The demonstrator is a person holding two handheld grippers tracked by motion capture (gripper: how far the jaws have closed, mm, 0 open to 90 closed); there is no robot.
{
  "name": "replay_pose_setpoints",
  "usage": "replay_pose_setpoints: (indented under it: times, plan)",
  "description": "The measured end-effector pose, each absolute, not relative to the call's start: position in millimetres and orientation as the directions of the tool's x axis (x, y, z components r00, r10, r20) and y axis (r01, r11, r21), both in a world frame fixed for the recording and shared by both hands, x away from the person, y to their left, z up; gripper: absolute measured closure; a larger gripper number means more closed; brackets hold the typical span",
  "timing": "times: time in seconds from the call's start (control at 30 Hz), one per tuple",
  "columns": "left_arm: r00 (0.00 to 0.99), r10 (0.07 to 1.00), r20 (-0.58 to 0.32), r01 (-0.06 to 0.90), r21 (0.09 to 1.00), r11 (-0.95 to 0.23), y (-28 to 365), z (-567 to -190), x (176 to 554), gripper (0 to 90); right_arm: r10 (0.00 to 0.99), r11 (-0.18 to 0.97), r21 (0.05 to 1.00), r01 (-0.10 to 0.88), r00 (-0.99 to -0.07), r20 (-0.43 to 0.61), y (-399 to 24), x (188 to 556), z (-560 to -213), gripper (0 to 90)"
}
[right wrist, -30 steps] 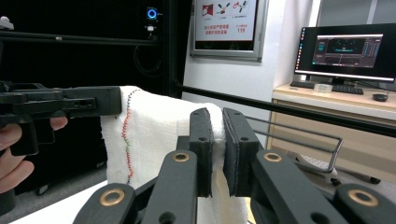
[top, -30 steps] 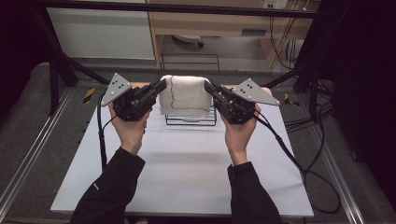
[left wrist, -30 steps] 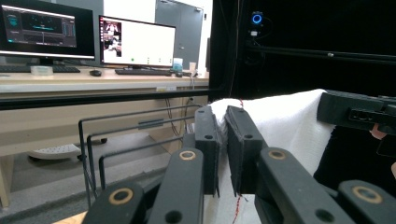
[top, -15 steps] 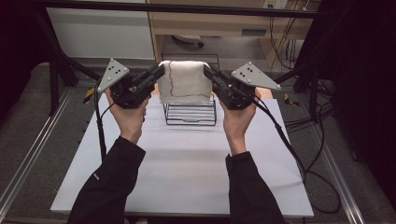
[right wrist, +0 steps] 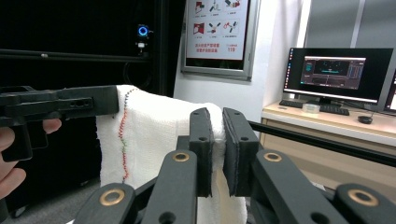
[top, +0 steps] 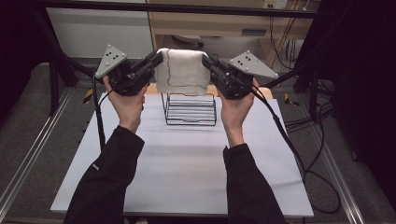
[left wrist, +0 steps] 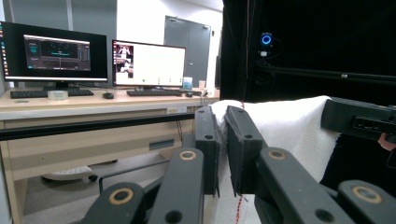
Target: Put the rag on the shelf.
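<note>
Left gripper view: left claw (left wrist: pixel 223 140) clenched on the towel (left wrist: pixel 289 135), a top corner pinched between the pads with white cloth bulging out above them. Right gripper view: right claw (right wrist: pixel 218 140) likewise clamped on the opposite top corner of the towel (right wrist: pixel 149 135); a red zigzag stitch line runs down the cloth near its far edge.

High view: left claw (top: pixel 158 58) and right claw (top: pixel 205 58) sit level with each other, well apart, so the towel (top: pixel 181 70) hangs stretched flat between them like a sheet on a line. Judgement: gripping both upper corners keeps the cloth spread and unwrinkled, and the shared height lets the lower edge hang clear of the rack (top: pixel 190 109) below. The towel is in the air, directly above and slightly behind the rack, touching neither wire nor tabletop as far as I can tell. Likely step: draping over the rack, or lifting off it; the frames do not settle which.

Surface: tabletop (top: pixel 177 177) covered in a plain white sheet, bare except for the black wire rack standing near its far edge. Metal rails flank it on grey flooring; cables (top: pixel 299 154) trail off to the right.

Room: dark frame and curtains around the rig; desk with monitors (left wrist: pixel 53 51) and keyboards beyond; a poster (right wrist: pixel 217 32) on the wall.
</note>
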State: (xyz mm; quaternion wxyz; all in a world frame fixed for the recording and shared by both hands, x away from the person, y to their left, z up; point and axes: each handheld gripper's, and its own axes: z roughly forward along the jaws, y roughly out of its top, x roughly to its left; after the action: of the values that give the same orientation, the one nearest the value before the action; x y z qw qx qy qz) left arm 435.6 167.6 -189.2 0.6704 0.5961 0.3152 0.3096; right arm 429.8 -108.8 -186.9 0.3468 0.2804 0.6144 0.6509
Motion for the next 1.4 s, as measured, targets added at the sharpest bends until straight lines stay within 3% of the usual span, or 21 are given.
replay_pose_setpoints:
  times: [1.4]
  plan:
    - [0.574, 0.818, -0.038, -0.039, 0.997, 0.074, 163.7, -155.7, 495.0, 83.4, 0.821, -0.007, 0.996, -0.091, -0.569, -0.046, -103.1, 490.2, -158.5, 82.8]
